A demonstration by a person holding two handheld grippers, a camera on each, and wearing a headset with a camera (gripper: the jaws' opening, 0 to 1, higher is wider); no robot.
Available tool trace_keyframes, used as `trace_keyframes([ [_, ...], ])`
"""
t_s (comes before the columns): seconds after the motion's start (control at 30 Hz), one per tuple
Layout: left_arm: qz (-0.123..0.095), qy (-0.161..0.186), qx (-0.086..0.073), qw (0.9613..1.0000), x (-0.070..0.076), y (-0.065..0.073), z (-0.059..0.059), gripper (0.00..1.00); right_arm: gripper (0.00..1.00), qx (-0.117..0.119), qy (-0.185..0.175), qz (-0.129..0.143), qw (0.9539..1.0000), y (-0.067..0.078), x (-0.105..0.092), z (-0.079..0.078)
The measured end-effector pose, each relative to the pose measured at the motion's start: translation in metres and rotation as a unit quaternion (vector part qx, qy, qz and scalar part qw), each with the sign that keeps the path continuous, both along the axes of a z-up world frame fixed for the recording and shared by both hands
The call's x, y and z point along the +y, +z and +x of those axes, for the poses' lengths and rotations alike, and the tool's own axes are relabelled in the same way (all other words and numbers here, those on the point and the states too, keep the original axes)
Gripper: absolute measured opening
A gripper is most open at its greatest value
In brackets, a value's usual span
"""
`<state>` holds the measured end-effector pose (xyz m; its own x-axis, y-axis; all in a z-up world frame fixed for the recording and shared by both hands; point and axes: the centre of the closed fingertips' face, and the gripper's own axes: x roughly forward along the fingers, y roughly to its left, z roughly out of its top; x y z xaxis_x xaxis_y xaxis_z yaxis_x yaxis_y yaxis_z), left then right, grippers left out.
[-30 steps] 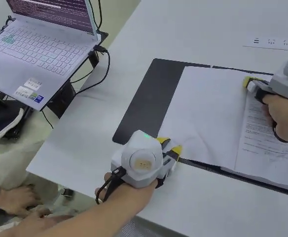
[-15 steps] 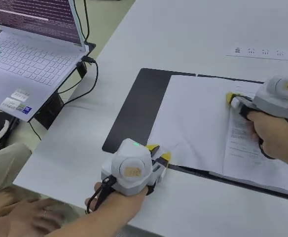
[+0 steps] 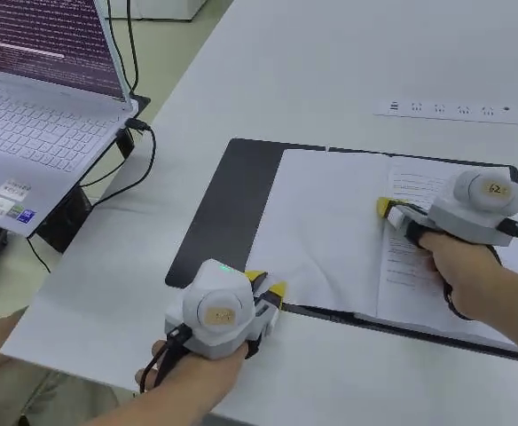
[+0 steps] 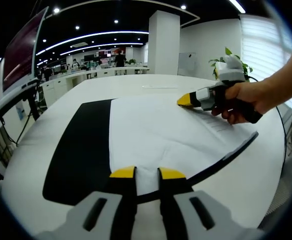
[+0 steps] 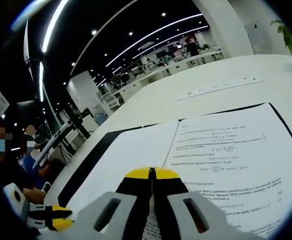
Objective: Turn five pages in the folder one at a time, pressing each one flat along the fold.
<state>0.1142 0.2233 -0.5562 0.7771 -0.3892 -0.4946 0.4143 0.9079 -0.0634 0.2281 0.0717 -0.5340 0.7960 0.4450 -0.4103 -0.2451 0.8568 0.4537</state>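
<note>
On a broad white table (image 3: pixel 330 53), well left of the work: an open white laptop (image 3: pixel 28 115) on a dark stand, with a thin black cable (image 3: pixel 135 177) trailing from its corner. Along the table's far side, a flat white power strip (image 3: pixel 459 111).

Lying open near the table's front edge: the black folder (image 3: pixel 215 213), with a blank white turned page (image 3: pixel 330 231) spread across its left half, lightly creased, and a printed white page (image 3: pixel 414 266) on the right half. Partly covering that printed page: the right hand (image 3: pixel 454 262).

Right gripper (image 3: pixel 385 209), grey with yellow tips: jaws closed together, nothing between them, tips down at the fold where the blank and printed pages meet. Seen likewise in the left gripper view (image 4: pixel 186 100) and in its own view (image 5: pixel 152 172).

Left gripper (image 3: pixel 266 284): yellow tips a narrow gap apart, set at the near edge of the blank page, just by the folder's front border (image 4: pixel 147 173). Hard to tell whether touching the paper; nothing clamped.
</note>
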Motion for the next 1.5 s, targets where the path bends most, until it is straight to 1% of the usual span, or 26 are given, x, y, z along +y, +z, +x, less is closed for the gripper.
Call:
trace_keyframes([
  [0.23,0.002,-0.003,-0.006,1.0,0.0,0.0,-0.001,0.15,0.0,0.005,0.002,0.008,1.0,-0.002,0.001,-0.02],
  [0.33,0.007,-0.007,-0.009,0.9999,0.0,0.0,-0.001,0.15,0.0,0.007,0.005,0.008,0.9999,-0.003,0.002,-0.029],
  [0.57,0.009,-0.009,-0.011,0.9999,0.0,0.0,-0.001,0.15,0.0,0.017,0.012,0.019,0.9996,-0.004,0.006,-0.046],
  [0.77,0.009,-0.011,-0.014,0.9998,0.0,0.0,-0.001,0.15,0.0,0.022,0.021,0.023,0.9993,-0.004,0.013,-0.067],
  [0.8,0.009,-0.011,-0.015,0.9998,0.0,0.0,-0.001,0.15,0.0,0.022,0.023,0.022,0.9992,-0.004,0.014,-0.069],
  [0.87,0.01,-0.012,-0.016,0.9998,0.0,0.0,-0.001,0.15,0.0,0.024,0.024,0.026,0.9991,-0.005,0.014,-0.069],
  [0.93,0.009,-0.012,-0.016,0.9998,0.0,0.0,-0.001,0.15,0.0,0.025,0.025,0.027,0.999,-0.007,0.015,-0.073],
  [1.03,0.009,-0.012,-0.016,0.9998,0.0,0.0,-0.001,0.15,0.0,0.027,0.028,0.027,0.9989,-0.008,0.017,-0.084],
  [1.2,0.011,-0.014,-0.018,0.9997,0.0,0.0,-0.002,0.15,0.0,0.03,0.032,0.027,0.9987,-0.01,0.019,-0.097],
  [1.37,0.008,-0.012,-0.019,0.9997,0.0,0.0,-0.002,0.15,0.0,0.035,0.034,0.03,0.9984,-0.013,0.02,-0.11],
  [1.5,0.007,-0.008,-0.019,0.9998,-0.001,0.0,-0.002,0.15,0.0,0.042,0.039,0.033,0.9978,-0.014,0.023,-0.125],
])
